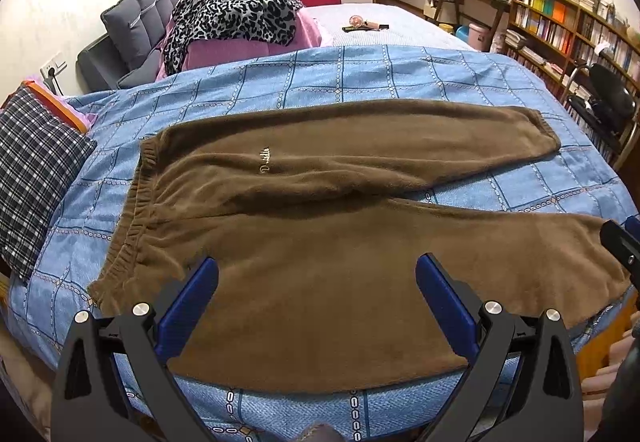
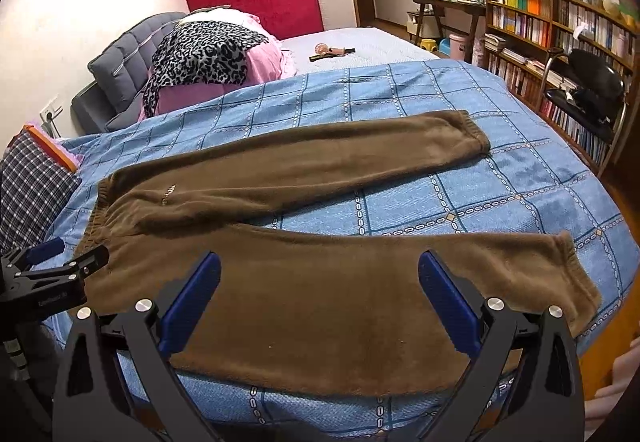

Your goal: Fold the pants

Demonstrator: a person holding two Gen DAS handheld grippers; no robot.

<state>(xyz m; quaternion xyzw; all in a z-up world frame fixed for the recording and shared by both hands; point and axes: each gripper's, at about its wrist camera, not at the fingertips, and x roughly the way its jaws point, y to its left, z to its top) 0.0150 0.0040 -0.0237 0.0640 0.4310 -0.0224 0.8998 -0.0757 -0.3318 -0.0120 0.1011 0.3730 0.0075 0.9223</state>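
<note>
Brown fleece pants point(image 1: 320, 226) lie flat on a blue patterned bedspread point(image 1: 360, 82), waistband at the left, both legs running right and spread apart in a V. My left gripper point(image 1: 316, 266) is open, hovering over the near leg close to the waistband end. My right gripper point(image 2: 320, 266) is open over the middle of the near leg of the pants point(image 2: 320, 282). Neither touches the cloth that I can see. The right gripper's edge shows in the left view point(image 1: 620, 242); the left gripper shows in the right view point(image 2: 60, 274).
A plaid pillow point(image 1: 36, 178) lies at the bed's left edge. A leopard-print cloth on pink bedding point(image 1: 232, 18) sits at the back left by a grey headboard. A bookshelf point(image 1: 560, 26) and black chair point(image 1: 608, 98) stand at the right.
</note>
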